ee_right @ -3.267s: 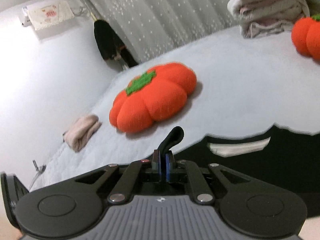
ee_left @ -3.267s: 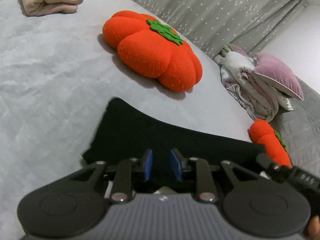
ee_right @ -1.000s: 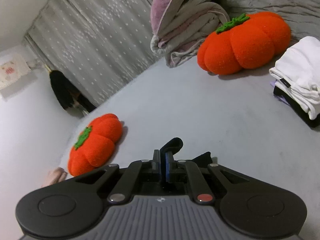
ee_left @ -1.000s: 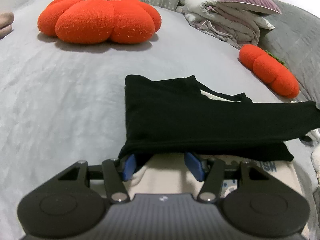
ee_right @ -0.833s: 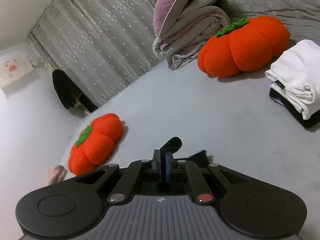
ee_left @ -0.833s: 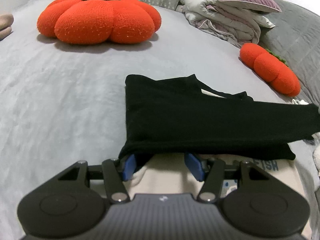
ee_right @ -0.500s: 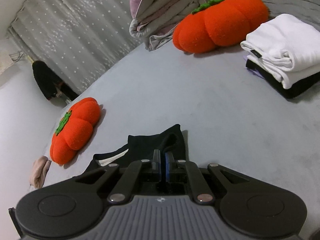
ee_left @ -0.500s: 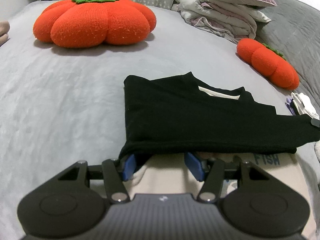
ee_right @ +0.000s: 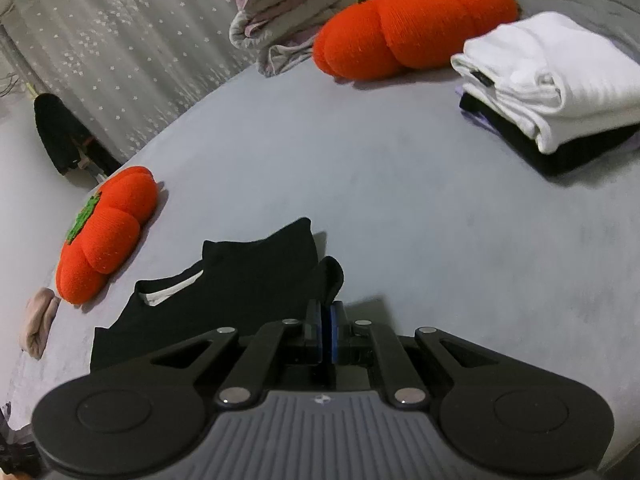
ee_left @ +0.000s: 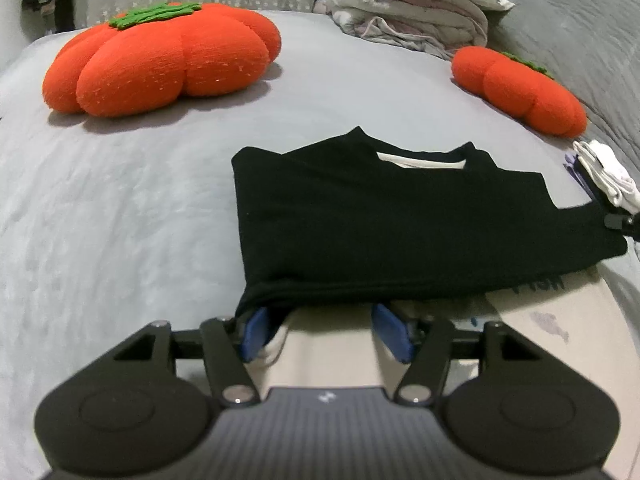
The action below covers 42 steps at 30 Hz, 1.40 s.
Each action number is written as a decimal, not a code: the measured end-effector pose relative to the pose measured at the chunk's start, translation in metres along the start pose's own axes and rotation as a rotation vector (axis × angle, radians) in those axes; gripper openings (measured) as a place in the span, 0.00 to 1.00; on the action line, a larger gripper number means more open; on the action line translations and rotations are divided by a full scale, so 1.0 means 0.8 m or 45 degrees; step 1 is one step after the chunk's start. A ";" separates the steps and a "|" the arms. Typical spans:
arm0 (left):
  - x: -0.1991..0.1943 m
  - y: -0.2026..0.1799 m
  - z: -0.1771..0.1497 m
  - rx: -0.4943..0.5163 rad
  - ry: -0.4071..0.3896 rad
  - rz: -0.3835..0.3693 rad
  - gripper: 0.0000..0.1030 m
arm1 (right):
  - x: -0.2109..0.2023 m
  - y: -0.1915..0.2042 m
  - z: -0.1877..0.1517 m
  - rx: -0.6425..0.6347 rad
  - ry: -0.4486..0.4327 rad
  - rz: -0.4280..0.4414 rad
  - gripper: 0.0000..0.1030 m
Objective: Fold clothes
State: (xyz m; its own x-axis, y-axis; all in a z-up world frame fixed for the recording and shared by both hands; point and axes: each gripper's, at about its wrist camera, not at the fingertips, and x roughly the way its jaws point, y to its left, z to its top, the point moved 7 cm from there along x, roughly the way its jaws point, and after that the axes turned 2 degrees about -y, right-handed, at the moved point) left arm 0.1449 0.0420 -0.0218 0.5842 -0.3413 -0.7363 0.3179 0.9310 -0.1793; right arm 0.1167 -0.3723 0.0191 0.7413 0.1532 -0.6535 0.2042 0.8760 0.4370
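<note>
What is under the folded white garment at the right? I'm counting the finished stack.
Under the white garment lies a folded black garment, and a pale lilac edge peeks out lower down. Whether more pieces lie between or below them is hidden.

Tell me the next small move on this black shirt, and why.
Probably open the right gripper and let go: its jaws pinch the black shirt's corner, while the folded panel already lies flat and the left gripper stands open at the near edge.
</note>
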 end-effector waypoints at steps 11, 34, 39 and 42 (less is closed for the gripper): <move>-0.009 0.005 0.000 -0.015 0.010 -0.036 0.56 | 0.018 -0.005 -0.008 0.001 0.083 0.023 0.07; -0.024 0.032 0.010 -0.234 -0.014 -0.037 0.60 | 0.024 0.003 -0.017 -0.018 0.130 0.070 0.07; -0.018 0.039 0.006 -0.250 0.026 -0.018 0.59 | 0.006 0.046 -0.016 -0.300 0.025 0.018 0.08; -0.018 0.039 0.008 -0.260 0.021 -0.020 0.59 | 0.009 0.061 -0.023 -0.375 0.020 0.000 0.08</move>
State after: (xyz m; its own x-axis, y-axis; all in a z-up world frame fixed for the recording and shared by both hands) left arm 0.1508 0.0753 -0.0126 0.5674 -0.3553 -0.7428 0.1678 0.9331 -0.3181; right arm 0.1204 -0.3203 0.0243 0.7311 0.1581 -0.6637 0.0082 0.9707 0.2403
